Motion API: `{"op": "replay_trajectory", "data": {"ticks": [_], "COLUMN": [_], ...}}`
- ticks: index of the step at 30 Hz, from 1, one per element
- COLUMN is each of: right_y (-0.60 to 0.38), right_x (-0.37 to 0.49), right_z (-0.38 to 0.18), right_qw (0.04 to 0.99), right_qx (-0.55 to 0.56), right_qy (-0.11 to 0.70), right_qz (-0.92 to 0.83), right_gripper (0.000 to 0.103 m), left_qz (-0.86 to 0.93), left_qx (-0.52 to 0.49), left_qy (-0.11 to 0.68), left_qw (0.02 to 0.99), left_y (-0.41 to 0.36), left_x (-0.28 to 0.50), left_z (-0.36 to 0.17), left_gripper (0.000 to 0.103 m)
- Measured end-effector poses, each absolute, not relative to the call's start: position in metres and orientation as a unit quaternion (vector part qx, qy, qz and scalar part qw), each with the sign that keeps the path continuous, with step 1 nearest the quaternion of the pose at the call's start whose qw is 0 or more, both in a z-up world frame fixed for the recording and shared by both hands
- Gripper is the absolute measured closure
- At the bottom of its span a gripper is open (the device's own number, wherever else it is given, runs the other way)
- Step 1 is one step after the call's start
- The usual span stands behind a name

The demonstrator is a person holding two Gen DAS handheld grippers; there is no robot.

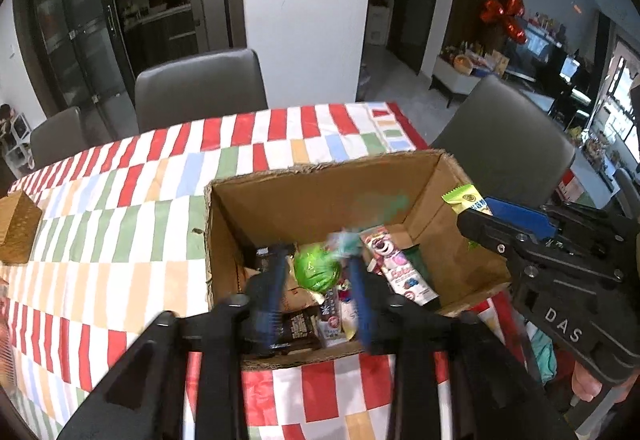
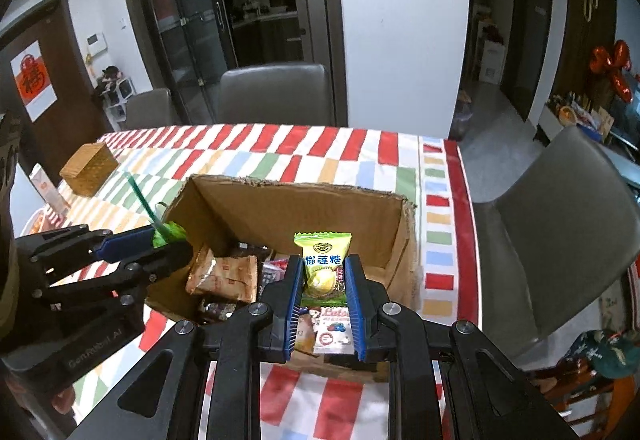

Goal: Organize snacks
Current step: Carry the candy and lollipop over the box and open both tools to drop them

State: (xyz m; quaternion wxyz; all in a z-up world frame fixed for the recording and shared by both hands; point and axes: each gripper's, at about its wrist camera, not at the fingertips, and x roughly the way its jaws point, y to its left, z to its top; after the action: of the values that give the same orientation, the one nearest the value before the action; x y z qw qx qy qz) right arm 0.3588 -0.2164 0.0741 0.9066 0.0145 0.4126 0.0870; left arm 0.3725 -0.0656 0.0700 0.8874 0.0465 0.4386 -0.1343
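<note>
Since the cardboard box collects snacks, the right tool hangs above it clamped on a durian candy, while the left tool, jaws parted, lets a green lollipop go.

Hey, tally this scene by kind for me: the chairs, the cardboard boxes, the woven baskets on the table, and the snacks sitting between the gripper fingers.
Grey padded chairs: 3
Brown cardboard box: 1
Tan woven basket: 1
Green round lollipop: 1
Yellow-green durian candy packet: 1
Total: 7
</note>
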Motion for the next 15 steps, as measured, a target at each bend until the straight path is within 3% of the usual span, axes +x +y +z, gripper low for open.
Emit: {"op": "replay_trajectory", "data": {"ticks": [2,4,11,15], "right_y": [-0.215,-0.216,-0.217,-0.219], "right_x": [0.362,0.36,0.343,0.32], "right_z": [0.071,0.068,0.065,0.073], "right_qw": [0.902,0.901,0.903,0.915], "right_qx": [0.014,0.017,0.0,-0.006], "right_qy": [0.422,0.427,0.425,0.4], "right_qz": [0.086,0.078,0.065,0.053], "right_gripper": [0.077,0.065,0.053,0.039], "left_qz": [-0.127,-0.117,-0.082,-0.062], "left_qx": [0.048,0.055,0.075,0.078], "left_qy": [0.439,0.437,0.414,0.395], "left_qw": [0.888,0.89,0.903,0.913], "left_y": [-0.064,-0.061,-0.053,-0.048], "left_x": [0.372,0.369,0.346,0.324], "left_z": [0.068,0.067,0.072,0.078], "left_gripper": [0.053,0.053,0.04,0.028]}}
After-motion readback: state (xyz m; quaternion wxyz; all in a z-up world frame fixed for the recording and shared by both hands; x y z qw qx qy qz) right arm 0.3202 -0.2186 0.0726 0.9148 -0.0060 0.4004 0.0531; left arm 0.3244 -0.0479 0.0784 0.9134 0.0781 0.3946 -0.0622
